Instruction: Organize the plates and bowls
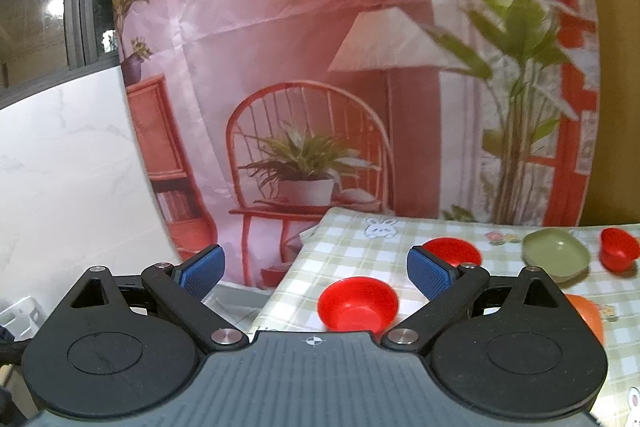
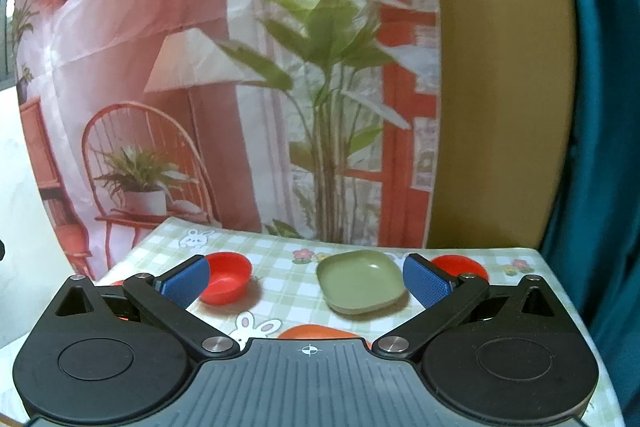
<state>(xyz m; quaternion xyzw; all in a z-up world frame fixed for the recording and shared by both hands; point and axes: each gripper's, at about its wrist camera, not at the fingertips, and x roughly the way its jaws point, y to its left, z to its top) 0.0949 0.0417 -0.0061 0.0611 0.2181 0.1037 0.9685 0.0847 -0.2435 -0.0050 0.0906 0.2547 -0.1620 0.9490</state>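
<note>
Both grippers (image 1: 316,269) (image 2: 306,281) gape empty; only left view shows 3 red bowls (image 1: 358,303)

Three red bowls on the table: one (image 1: 357,303) near the left edge, a second (image 1: 452,251) behind it toward the far edge, a third (image 1: 619,249) further right. One green plate (image 1: 556,254) sits between those last two. One orange plate (image 1: 588,311), partly hidden, toward the near edge.
</note>
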